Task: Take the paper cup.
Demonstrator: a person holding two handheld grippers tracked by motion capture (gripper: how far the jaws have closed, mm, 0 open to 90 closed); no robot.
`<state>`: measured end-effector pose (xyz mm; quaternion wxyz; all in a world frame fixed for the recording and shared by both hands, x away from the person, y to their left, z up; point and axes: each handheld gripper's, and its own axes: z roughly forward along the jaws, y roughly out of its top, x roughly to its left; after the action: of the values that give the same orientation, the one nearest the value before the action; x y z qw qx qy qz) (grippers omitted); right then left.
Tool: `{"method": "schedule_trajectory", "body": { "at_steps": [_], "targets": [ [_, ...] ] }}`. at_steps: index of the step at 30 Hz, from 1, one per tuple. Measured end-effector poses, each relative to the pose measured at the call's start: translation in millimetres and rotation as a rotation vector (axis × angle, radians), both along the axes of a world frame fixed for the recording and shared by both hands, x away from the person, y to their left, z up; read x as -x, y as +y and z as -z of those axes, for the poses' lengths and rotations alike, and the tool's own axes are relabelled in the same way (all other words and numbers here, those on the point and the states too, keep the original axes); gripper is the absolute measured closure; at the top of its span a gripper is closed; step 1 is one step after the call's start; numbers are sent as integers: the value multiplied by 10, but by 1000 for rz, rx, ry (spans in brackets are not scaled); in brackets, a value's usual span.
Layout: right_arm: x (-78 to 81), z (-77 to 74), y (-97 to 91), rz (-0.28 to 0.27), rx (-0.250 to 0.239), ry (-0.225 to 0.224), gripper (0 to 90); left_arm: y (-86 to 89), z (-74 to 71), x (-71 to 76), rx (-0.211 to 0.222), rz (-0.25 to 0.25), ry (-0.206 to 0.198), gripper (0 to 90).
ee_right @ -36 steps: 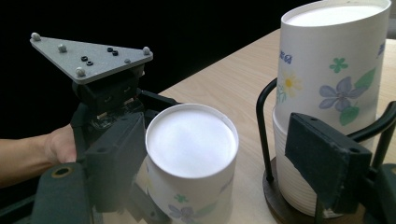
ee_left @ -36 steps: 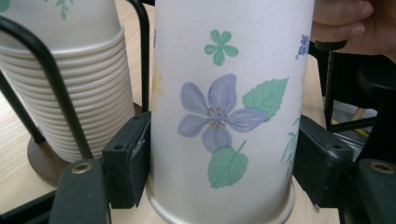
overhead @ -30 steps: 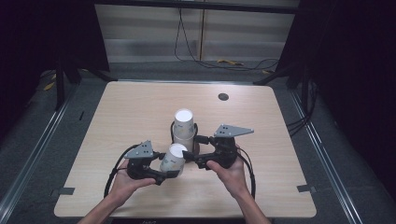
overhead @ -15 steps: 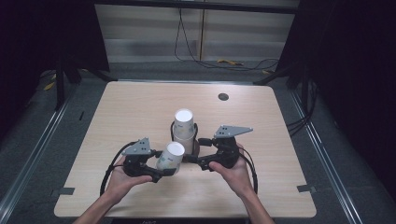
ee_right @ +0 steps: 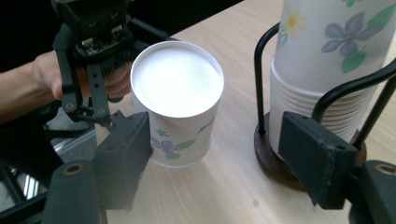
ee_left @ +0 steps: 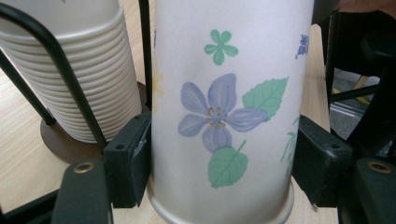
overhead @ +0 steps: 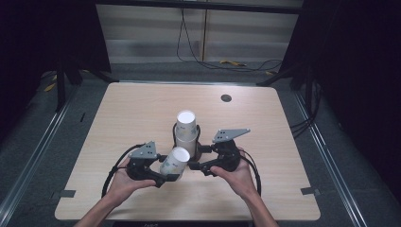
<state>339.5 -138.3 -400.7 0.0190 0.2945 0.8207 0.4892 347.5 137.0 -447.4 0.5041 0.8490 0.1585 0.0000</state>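
Nearest the person's edge of the light wooden table, the left hand holds the left gripper, whose two black jaws are clamped on a single paper cup printed with violet flowers and green leaves. In the left gripper view the pads press the cup's sides just above its rolled rim, and the cup is turned bottom up, tilted a little toward the camera of the high view, with its white base facing upward. Just to its right, the right hand carries the right gripper, aimed leftward at the held cup. Its jaws have just been closing and now stand at a middling gap; in the right gripper view the left pad sits right against the cup's wall, though whether it touches I cannot tell, while the other pad lies well apart from it, before the stand. Directly behind the held cup, near the table's middle, a stack of nested paper cups, also upside down, rests in a black wire holder on a round dark wooden base. Farther back, a small dark round grommet is set into the tabletop near its far edge.
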Motion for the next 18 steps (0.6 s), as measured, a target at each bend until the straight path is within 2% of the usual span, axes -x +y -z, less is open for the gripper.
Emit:
{"method": "schedule_trajectory", "body": {
  "at_steps": [5, 7, 10, 14, 16, 18],
  "targets": [
    [4, -10, -8, -19, 4, -5, 280, 6, -69, -9, 9, 10, -1, 299],
    [7, -8, -8, -25, 8, 1, 272, 1, -98, -12, -18, 12, -16, 299],
    [9, -4, 2, -31, 22, 4, 261, -14, -128, -30, -35, 17, -25, 301],
    [9, 23, 20, -48, 34, 13, 253, -66, -152, -55, -90, 57, -39, 294],
    [7, 45, 38, -46, 48, 13, 246, -87, -160, -64, -94, 65, -41, 296],
    [11, 45, 46, -45, 53, 10, 242, -89, -175, -85, -116, 71, -56, 298]
  ]
}}
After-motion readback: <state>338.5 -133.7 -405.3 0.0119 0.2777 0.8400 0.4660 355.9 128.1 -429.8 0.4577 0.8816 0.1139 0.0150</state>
